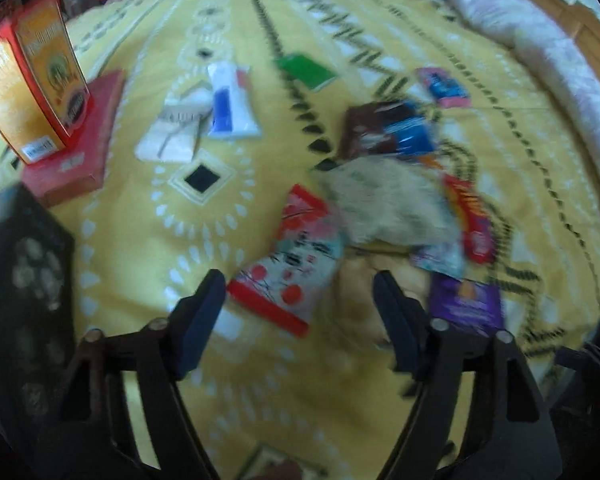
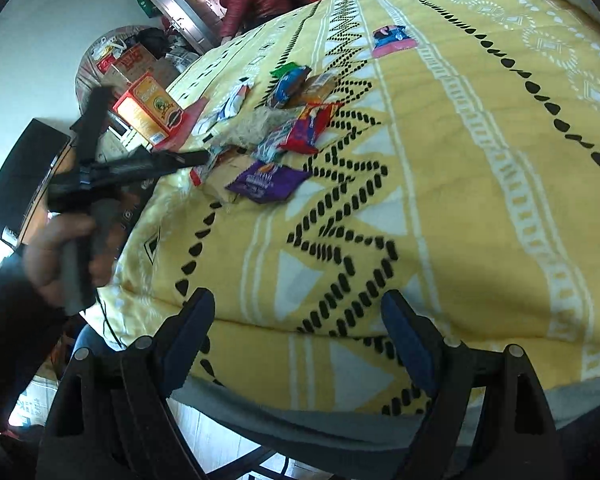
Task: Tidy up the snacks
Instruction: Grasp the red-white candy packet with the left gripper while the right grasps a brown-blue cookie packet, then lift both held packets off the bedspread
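Taking the red-and-white snack packet (image 1: 290, 264) as the landmark: far to its left and up, two orange boxes (image 1: 32, 80) stand upright on a flat red box (image 1: 74, 148). Nearer on that side lie a white pouch (image 1: 172, 128) and a blue-and-white packet (image 1: 230, 100), well apart from the landmark, all on the yellow patterned bedcover (image 1: 132, 220). The left gripper (image 1: 300, 312) hovers just over the landmark packet, fingers spread wide with nothing between them. Touching the packet's right edge is a pale fuzzy bag (image 1: 388, 200), then a red pack (image 1: 474, 220) and, nearer, a purple pack (image 1: 466, 304). Further right, the right gripper (image 2: 300, 320) hangs splayed and empty over bare cover, well away from this heap.

The left view is smeared by motion, so I judge that closing the fingers now could catch the fuzzy bag's edge along with the packet, or drag the overlapped pile across the soft cover.
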